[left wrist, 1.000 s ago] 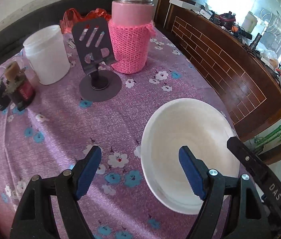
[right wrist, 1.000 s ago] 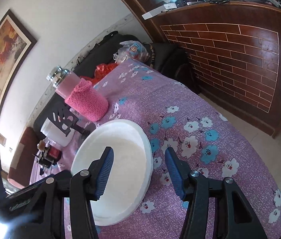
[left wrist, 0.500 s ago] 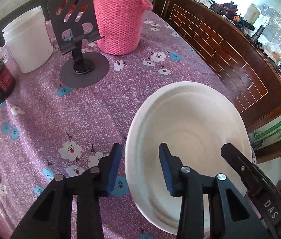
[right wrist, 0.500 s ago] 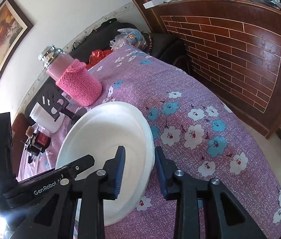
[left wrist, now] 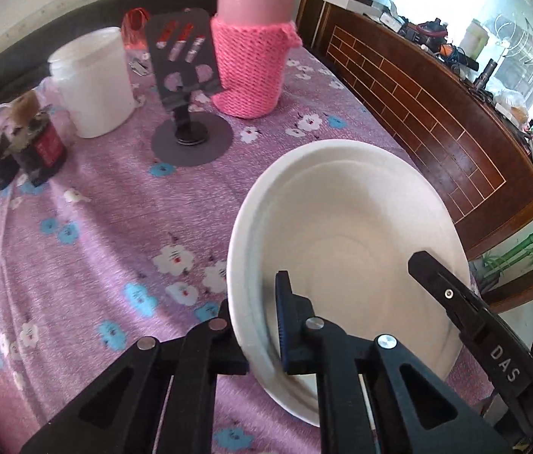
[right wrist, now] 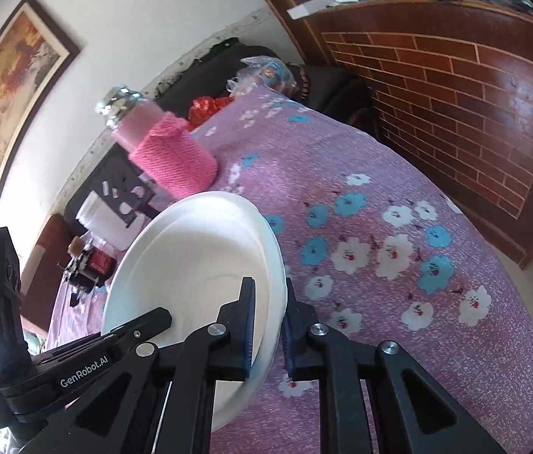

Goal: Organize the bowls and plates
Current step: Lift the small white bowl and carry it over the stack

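Observation:
A white bowl (left wrist: 345,234) sits over the purple flowered tablecloth (left wrist: 115,208), tilted. My left gripper (left wrist: 253,321) is shut on the bowl's near left rim, one finger inside and one outside. In the right wrist view the same bowl (right wrist: 190,265) appears, and my right gripper (right wrist: 269,329) is shut on its right rim. The right gripper's finger (left wrist: 451,295) shows in the left wrist view at the bowl's right edge. No other plates or bowls are in view.
At the table's back stand a pink knit-covered flask (left wrist: 253,49), a black phone stand (left wrist: 187,87), a white plastic jar (left wrist: 92,79) and a small dark bottle (left wrist: 39,143). A brick-patterned wooden counter (left wrist: 436,106) runs along the right side.
Both grippers moved in and closed from open onto opposite rims of the bowl. The bowl has tipped up and looks lifted a little.

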